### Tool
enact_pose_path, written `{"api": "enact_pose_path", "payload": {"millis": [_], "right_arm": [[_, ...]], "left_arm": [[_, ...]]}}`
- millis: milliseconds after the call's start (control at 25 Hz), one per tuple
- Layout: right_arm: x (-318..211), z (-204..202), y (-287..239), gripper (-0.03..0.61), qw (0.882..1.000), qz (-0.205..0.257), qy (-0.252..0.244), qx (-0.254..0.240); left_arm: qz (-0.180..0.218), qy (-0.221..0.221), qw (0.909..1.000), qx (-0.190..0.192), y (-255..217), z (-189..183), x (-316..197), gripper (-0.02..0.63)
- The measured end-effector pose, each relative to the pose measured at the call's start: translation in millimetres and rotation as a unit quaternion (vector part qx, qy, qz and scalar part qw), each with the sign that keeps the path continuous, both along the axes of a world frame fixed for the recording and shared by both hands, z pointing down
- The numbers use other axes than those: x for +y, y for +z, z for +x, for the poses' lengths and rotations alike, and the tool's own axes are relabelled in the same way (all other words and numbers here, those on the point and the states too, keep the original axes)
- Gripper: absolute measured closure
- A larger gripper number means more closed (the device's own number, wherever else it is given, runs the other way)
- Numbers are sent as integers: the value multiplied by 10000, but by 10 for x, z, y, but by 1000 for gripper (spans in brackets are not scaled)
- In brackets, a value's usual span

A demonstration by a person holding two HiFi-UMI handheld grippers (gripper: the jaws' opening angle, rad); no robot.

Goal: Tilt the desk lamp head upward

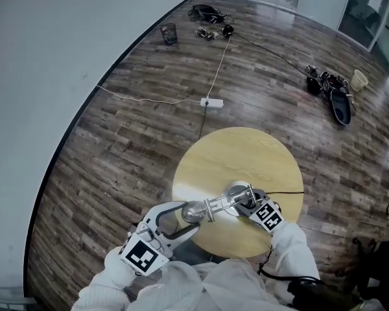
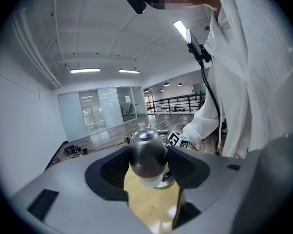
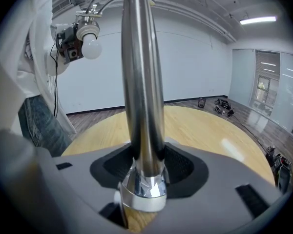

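Only in the right gripper view: right tool tight around lamp stem.

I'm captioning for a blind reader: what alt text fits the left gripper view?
The left gripper is shut on the metal lamp head, above a wooden table. Behind are a person's white sleeve and a bright, glass-walled hall.

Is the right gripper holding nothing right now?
No, the right gripper has its jaws closed on the desk lamp's metal post.
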State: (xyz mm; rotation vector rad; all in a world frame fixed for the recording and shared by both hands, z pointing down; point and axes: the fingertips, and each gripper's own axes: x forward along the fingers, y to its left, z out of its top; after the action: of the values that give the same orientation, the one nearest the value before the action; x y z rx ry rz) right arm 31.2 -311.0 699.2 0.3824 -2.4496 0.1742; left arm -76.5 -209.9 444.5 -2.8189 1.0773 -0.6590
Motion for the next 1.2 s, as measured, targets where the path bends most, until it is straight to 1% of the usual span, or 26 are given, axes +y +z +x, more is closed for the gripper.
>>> {"api": "enact_pose_path", "payload": {"millis": [160,320,560,760,1000,1200], "right_arm": [[7,8,-8,383,10000,30,12,16],[14,18,-3,383,10000,66,50,19],[47,-10,-14,383,9999,107,92,30],[41,31,-14,383,9998,133,119,40],[28,68,-19,383,9998,160,102,100],[38,51,-6,383,9997,202,102,126]], "left_arm": [[185,217,9996,-15,-344,151,-48,362],[394,538,9977,-109,-703,397,-153,362],[461,893,9947,-199,-1063,749,-321,362],[411,1147,9920,-318,-1195,1062,-467,362],[330,1239,9909,-413,-1206,1236,-600,362],[308,1268,9907,-379,-1233,1279,-614,362]]}}
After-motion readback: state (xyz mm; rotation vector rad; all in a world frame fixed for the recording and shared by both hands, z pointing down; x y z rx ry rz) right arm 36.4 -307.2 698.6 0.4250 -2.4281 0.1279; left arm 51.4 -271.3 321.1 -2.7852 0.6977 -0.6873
